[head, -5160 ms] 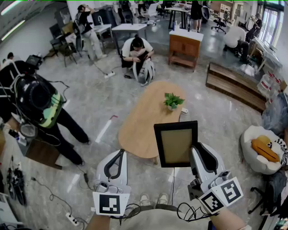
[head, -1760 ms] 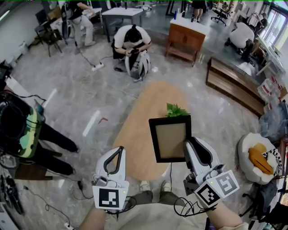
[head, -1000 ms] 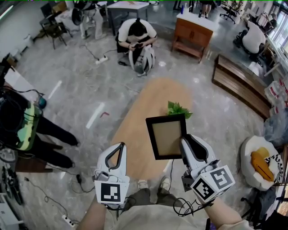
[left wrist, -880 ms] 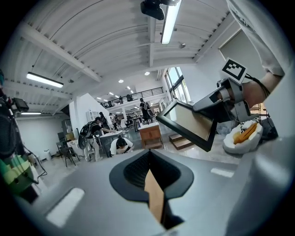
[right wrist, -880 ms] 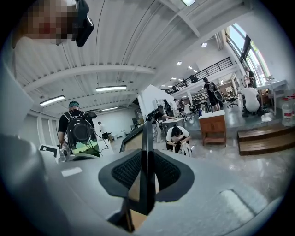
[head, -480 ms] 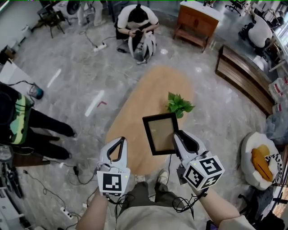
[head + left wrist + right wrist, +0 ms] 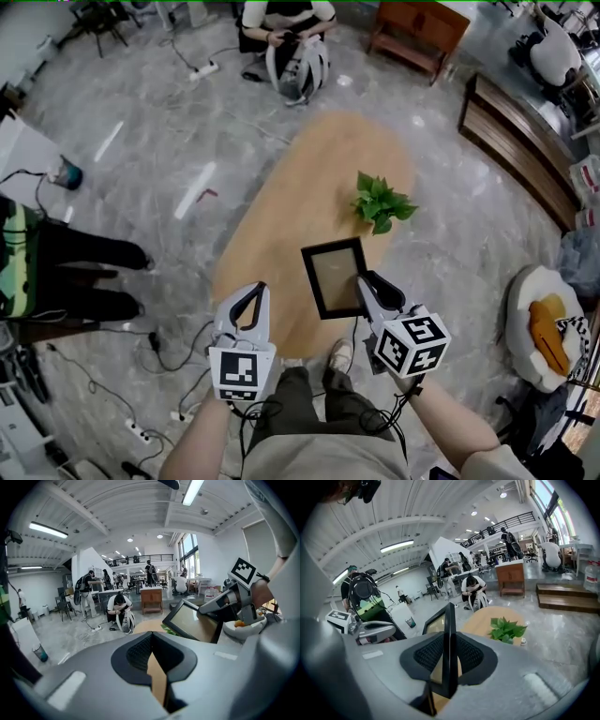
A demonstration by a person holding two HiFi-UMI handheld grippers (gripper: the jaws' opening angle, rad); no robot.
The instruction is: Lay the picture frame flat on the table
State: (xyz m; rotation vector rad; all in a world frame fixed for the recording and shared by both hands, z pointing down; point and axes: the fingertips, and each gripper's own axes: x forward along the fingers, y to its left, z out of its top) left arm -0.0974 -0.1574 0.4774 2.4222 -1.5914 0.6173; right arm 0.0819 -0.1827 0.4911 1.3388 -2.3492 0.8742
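Observation:
A black picture frame (image 7: 335, 278) with a tan centre is held upright over the near end of the oval wooden table (image 7: 281, 220). My right gripper (image 7: 366, 281) is shut on the frame's right edge. In the right gripper view the frame (image 7: 449, 616) stands edge-on between the pads of the right gripper (image 7: 449, 641). My left gripper (image 7: 251, 292) hovers to the frame's left near the table's near edge, shut and empty. The left gripper view shows the left gripper (image 7: 151, 641), with the frame (image 7: 194, 625) tilted at right.
A small green potted plant (image 7: 380, 202) stands on the table beyond the frame. A crouching person (image 7: 286, 28) is past the far end and another person (image 7: 56, 272) stands left. A bench (image 7: 520, 141), a white seat (image 7: 544, 323) and floor cables (image 7: 136, 431) surround the table.
I have stepped closer to the table. The right gripper has carried the frame lower and over the near end of the table. The left gripper keeps its place beside it.

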